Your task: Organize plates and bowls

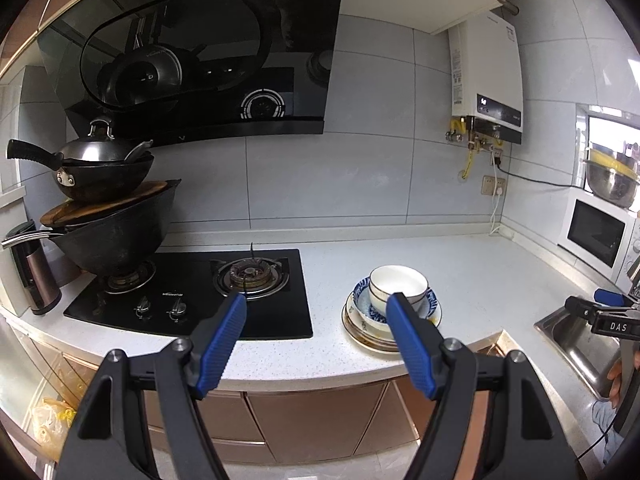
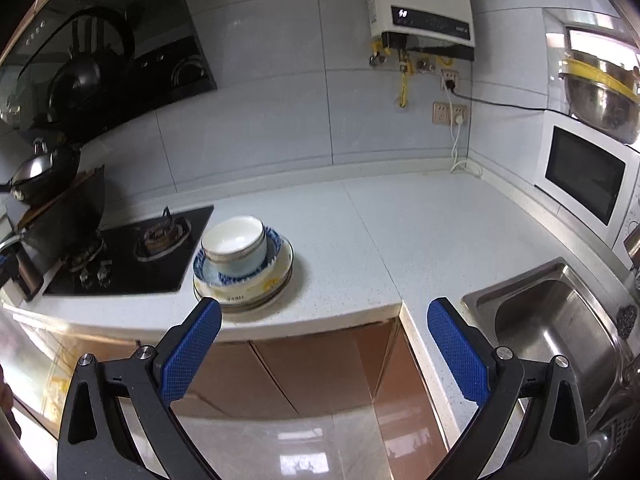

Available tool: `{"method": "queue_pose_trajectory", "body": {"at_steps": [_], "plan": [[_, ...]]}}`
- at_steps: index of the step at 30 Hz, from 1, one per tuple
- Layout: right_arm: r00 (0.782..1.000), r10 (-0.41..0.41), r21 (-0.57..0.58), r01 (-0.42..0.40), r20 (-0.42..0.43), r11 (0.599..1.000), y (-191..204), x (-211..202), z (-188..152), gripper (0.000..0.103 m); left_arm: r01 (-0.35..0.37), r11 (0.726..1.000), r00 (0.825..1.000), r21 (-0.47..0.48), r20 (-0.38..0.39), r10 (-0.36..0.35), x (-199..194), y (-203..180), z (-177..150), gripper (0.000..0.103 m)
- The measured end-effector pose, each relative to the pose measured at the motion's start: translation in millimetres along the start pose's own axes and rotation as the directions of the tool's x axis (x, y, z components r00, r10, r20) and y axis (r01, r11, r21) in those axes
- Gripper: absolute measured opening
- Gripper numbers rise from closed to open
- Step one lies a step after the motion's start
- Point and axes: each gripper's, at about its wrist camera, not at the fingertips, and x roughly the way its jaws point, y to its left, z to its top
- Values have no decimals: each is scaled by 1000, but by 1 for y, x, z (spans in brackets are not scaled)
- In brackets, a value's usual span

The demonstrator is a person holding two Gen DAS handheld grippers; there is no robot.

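Right now both grippers hang in front of the counter's front edge with nothing between their blue pads: the left gripper has its jaws spread wide, and the right gripper has its jaws spread too, both empty. At lower centre-right of the left wrist view, the stack of plates sits close to the front edge of the white countertop, with a blue-patterned bowl on the plates and a white bowl nested in it. Just left of the stack lies the black gas hob, its edge near the plates but apart from them. Rightward the countertop is bare up to the steel sink at lower right of the right wrist view
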Motion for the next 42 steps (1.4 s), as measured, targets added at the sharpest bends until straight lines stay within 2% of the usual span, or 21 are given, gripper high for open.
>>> {"method": "queue_pose_trajectory", "body": {"at_steps": [2,5,11,17,22,28,42], "plan": [[999,0,-73,-4,-53,997,1,6,-5,102,-17,1000,1000,9,-11,17,-3,-4,-2,72],[996,0,-151,-13,-86,988,2,8,-11,102,-48,999,998,20,-29,49,-7,-8,-6,72],[1000,18,-227,-21,-17,974,5,-6,0,102,-100,995,995,6,-20,100,-19,-13,-6,72],[996,82,-244,-73,27,967,10,-9,14,102,-125,992,992,7,-1,125,-34,-23,-3,72],[987,154,-211,-140,51,967,12,-13,17,102,-125,992,992,-10,12,125,-41,-27,0,72],[982,172,-187,-154,81,970,13,-16,19,102,-119,993,993,-3,22,119,-46,-34,2,72],[983,166,-165,-152,76,975,11,-14,17,102,-77,997,997,17,23,77,-43,-36,3,72]]}}
